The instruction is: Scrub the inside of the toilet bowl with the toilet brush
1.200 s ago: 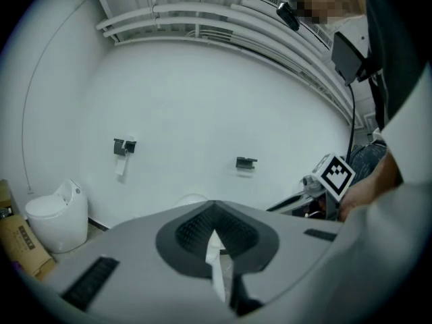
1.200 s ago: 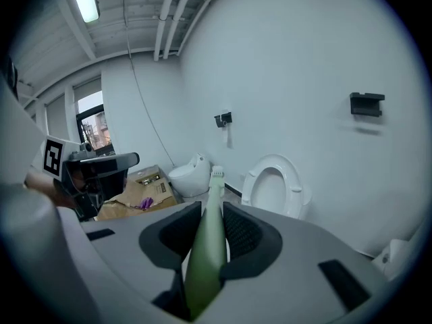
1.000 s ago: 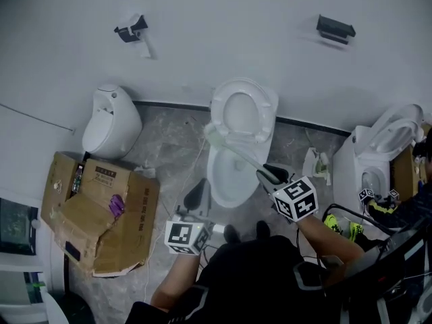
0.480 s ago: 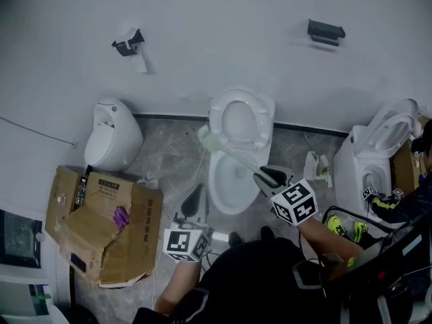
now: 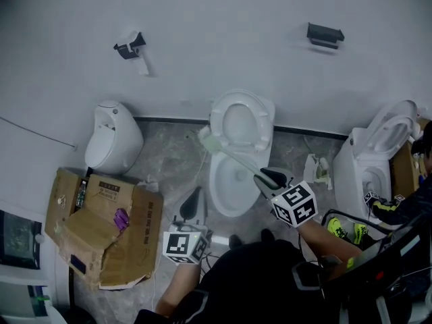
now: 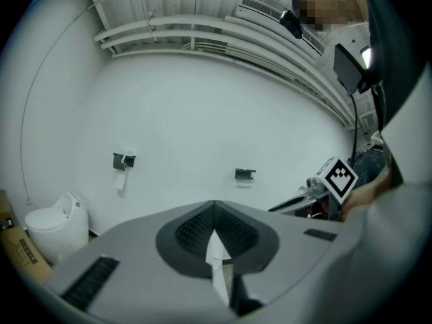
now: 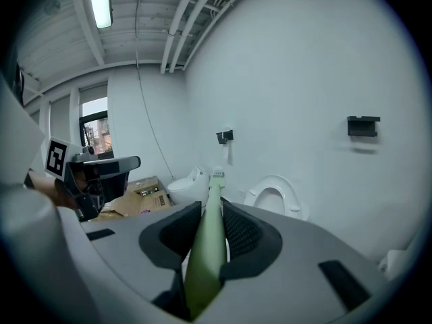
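While the right gripper (image 5: 268,177) pinches its handle end, the pale green toilet brush (image 5: 231,156) slants up and left across the open toilet bowl (image 5: 226,193). Brush head sits at the bowl's left rim, just beside the raised seat (image 5: 256,123). Cannot tell if the head touches the porcelain. In the right gripper view the 2 jaws close on the green shaft from both sides, and the shaft runs straight out between them to the bristle end.

Left gripper (image 5: 195,197) hangs low, left of the bowl's front and well apart from the brush. Its jaws are pressed together with nothing between them; only a thin pale sliver shows at the seam in the left gripper view.

Surroundings:
- Grey marbled floor (image 5: 172,157), plain white wall (image 5: 223,39) behind the toilet.
- Small white urinal (image 5: 113,136) on the floor to the left.
- Flattened cardboard box (image 5: 101,225) near the urinal, with a purple item (image 5: 120,217) on it.
- Paper holder (image 5: 130,46) on the wall upper left; black bracket (image 5: 325,34) on the wall upper right.
- A 2nd toilet (image 5: 378,150) at the right edge, lid up, with another person (image 5: 405,204) crouched beside it.
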{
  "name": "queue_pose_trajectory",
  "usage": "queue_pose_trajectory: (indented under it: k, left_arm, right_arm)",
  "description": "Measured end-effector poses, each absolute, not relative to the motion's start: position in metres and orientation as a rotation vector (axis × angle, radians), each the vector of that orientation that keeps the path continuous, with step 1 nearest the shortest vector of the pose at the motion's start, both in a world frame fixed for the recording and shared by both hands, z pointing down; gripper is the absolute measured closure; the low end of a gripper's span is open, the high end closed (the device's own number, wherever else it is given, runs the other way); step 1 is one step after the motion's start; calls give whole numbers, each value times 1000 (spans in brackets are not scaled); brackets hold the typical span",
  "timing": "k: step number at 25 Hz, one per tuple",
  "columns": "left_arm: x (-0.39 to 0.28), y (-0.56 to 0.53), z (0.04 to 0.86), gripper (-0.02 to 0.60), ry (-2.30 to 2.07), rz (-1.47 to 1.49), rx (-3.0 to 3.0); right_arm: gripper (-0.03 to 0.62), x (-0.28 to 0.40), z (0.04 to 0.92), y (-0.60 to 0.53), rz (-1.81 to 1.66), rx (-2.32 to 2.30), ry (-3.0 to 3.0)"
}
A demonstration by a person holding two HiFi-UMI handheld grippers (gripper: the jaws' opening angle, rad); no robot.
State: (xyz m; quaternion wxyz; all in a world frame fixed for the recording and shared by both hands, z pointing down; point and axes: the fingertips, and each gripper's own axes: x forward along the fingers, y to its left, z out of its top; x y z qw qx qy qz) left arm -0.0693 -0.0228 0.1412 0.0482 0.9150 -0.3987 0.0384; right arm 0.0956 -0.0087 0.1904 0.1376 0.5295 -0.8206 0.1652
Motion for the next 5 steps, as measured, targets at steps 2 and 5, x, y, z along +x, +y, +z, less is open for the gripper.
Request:
queue_pose_trajectory:
  k: [2, 5]
  left_arm:
    - [-69, -22, 140, 572, -1218, 111, 2794]
    - [-70, -22, 138, 572, -1216, 100, 2792]
  right_arm:
    - [487, 96, 191, -8, 480, 1533, -2374]
    - [487, 95, 191, -8, 480, 1532, -2375]
